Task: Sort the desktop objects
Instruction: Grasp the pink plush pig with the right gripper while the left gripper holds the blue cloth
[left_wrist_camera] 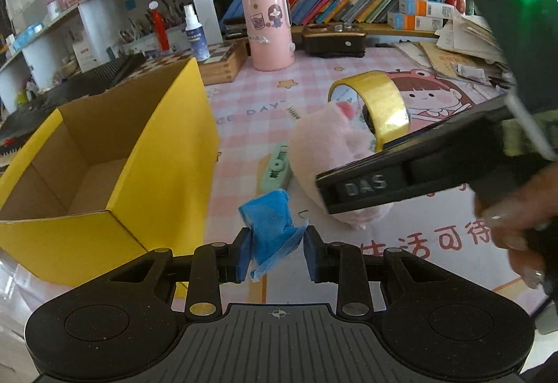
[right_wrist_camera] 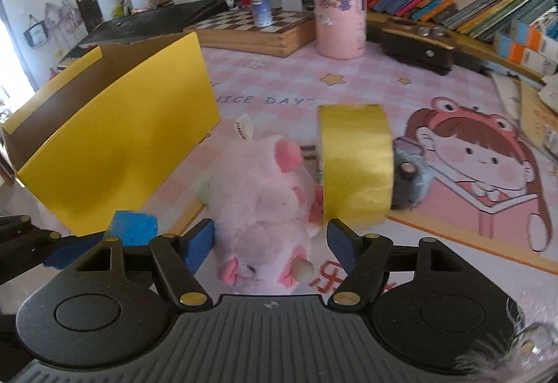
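Bright daylight, fisheye bending at edges, slight motion blur, sharp centre.

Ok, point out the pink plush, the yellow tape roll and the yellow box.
pink plush [right_wrist_camera: 261,194]: right wrist view, its back.
yellow tape roll [right_wrist_camera: 355,163]: right wrist view, outer band.
yellow box [left_wrist_camera: 167,145]: left wrist view, outer side wall.

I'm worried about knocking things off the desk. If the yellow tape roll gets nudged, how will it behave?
The tape roll stands on its edge, so a nudge would likely set it rolling across the smooth mat. The plush pig beside it might stop it on that side. It looks stiff and fairly light, so it should keep its shape when gripped.
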`<state>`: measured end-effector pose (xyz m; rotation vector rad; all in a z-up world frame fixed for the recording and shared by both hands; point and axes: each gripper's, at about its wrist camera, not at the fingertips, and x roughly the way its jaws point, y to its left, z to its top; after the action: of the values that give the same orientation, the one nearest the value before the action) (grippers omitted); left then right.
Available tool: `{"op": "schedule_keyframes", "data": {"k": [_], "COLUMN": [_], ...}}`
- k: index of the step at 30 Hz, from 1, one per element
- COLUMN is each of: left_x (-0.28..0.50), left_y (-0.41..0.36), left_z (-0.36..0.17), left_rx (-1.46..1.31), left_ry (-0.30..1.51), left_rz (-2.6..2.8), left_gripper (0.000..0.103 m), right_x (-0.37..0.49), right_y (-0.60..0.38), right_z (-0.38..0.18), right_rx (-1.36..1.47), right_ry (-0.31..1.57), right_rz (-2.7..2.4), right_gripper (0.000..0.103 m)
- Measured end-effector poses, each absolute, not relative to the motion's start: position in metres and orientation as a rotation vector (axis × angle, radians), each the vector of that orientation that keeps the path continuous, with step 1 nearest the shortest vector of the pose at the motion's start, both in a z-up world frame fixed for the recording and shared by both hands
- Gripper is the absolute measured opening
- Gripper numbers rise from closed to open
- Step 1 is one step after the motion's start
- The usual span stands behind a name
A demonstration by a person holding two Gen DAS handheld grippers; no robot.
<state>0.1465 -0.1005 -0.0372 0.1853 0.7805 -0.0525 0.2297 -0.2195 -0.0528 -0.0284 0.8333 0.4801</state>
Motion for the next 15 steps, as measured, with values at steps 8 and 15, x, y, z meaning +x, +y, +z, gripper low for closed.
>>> {"op": "schedule_keyframes", "data": {"k": [8,15], "left_x": [0.141,0.132], "left_y": [-0.098,-0.102], "left_z": [-0.036,-0.032], "left_rx": [0.178,0.178], "left_ry": [0.778,0.762], "left_rz": [-0.030,-0.048], "left_gripper": [0.030,0.030], "right_x": [0.236,0.223], "right_y": [-0.212,-0.227], "right_z": [-0.063,-0.040], "right_rx": [0.004,0.078], "right_ry": [0.877,0.797], "right_rz": [0.525,0.546], "right_gripper": [0.052,0.047]}}
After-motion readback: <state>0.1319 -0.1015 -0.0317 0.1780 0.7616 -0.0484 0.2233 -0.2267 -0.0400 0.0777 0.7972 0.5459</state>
